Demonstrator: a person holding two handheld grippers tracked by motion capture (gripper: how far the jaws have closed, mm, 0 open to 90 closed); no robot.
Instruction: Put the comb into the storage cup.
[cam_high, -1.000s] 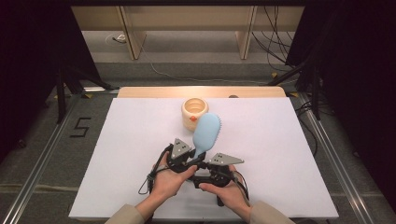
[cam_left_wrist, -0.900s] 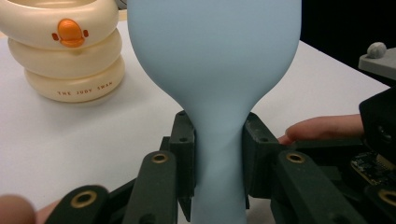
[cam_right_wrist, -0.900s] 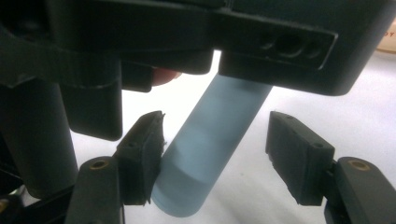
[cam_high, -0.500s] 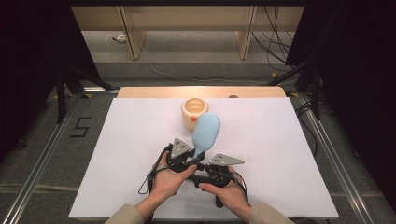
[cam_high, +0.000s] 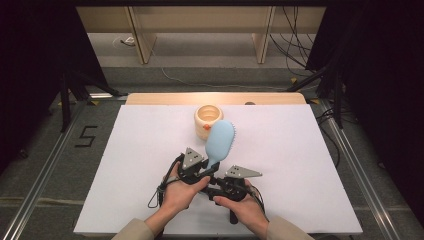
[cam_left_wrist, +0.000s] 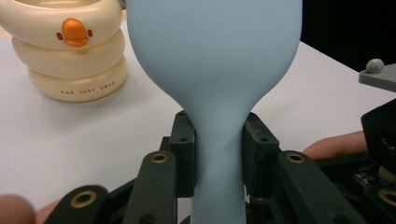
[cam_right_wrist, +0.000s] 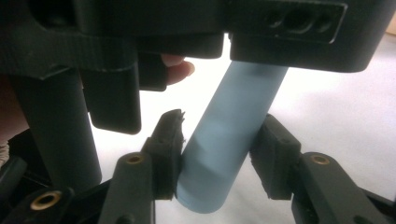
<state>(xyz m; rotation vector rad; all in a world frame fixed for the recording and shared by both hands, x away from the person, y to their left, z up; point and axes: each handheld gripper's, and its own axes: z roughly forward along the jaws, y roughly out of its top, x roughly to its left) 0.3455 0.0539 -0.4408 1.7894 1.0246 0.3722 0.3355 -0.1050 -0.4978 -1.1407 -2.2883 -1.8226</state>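
Clearly, cream cup (cam_left_wrist: 70, 51) reads "THE JUDY SWAN"; brush (cam_left_wrist: 217, 70) unmarked.

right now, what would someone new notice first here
The pale blue hairbrush stands out, raised over the white table near its front, its handle clamped by the left tongs. The right tongs bracket the handle's end, one pad touching it, the other apart. Just behind sits a cream ringed cup with an orange duck bill.

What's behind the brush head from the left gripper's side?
The cream duck cup stands on the white table behind the blue brush, up and left. The brush head covers the cup's right side.
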